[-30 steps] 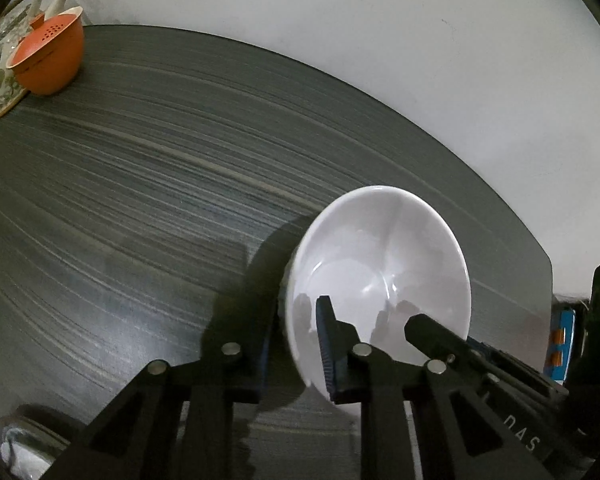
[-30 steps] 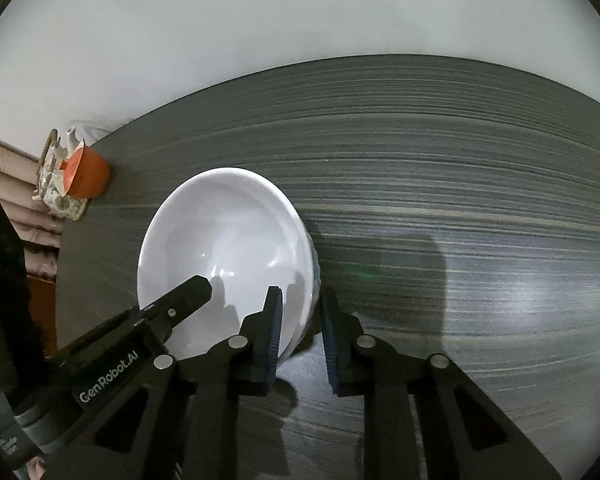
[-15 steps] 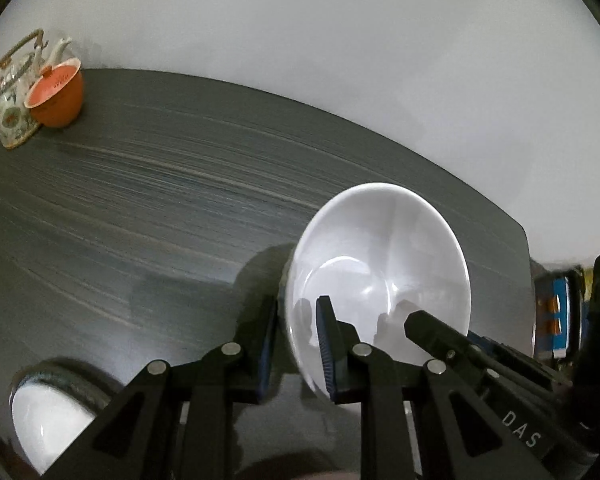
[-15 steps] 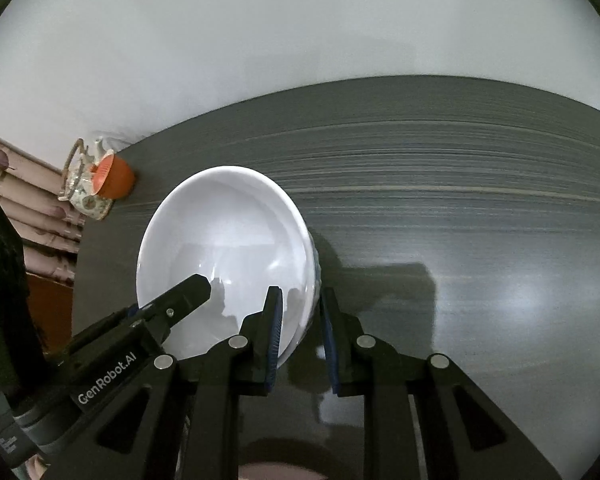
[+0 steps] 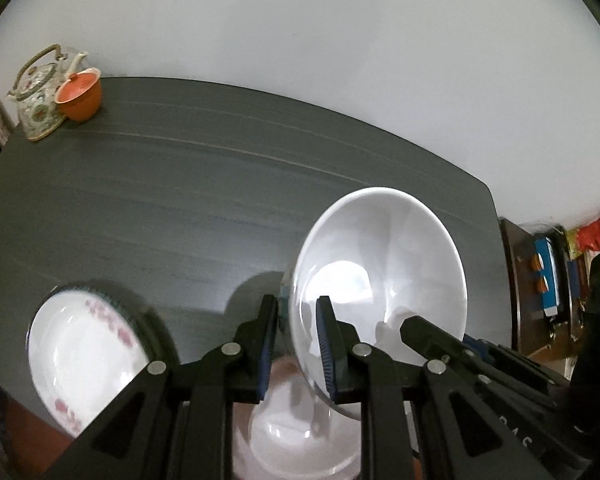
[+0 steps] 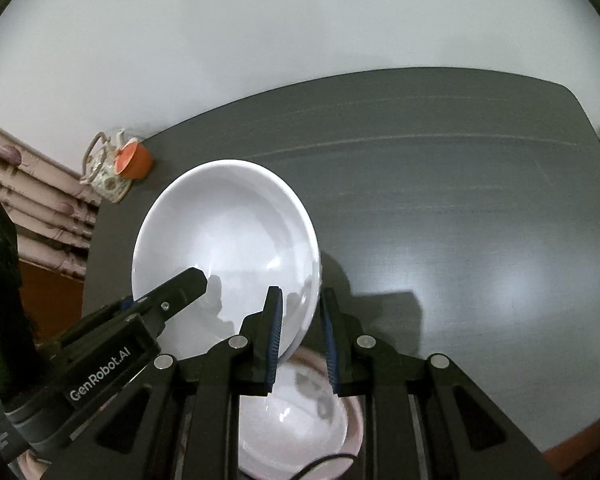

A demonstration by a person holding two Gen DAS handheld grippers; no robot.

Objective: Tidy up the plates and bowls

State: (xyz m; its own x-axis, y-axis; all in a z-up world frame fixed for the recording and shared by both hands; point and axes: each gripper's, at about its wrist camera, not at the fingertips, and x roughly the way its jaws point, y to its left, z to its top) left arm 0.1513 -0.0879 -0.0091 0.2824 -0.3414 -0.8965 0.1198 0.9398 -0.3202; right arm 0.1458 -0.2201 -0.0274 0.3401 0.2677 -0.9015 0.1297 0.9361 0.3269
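White bowl [image 5: 380, 264] is being gripped at opposite rim edges by both grippers, jaws narrow on the rim: left gripper [image 5: 298, 344] on one side, right gripper [image 6: 300, 340] on the other, bowl being held above the dark table [image 5: 180, 200]. Below it a second white bowl [image 6: 300, 420] is being seen. A patterned plate [image 5: 80, 356] is lying near the table edge; a teapot [image 5: 36, 92] and orange cup [image 5: 80, 96] are standing at the far corner.

Bare table [image 6: 480, 208] beyond teapot [image 5: 36, 92]
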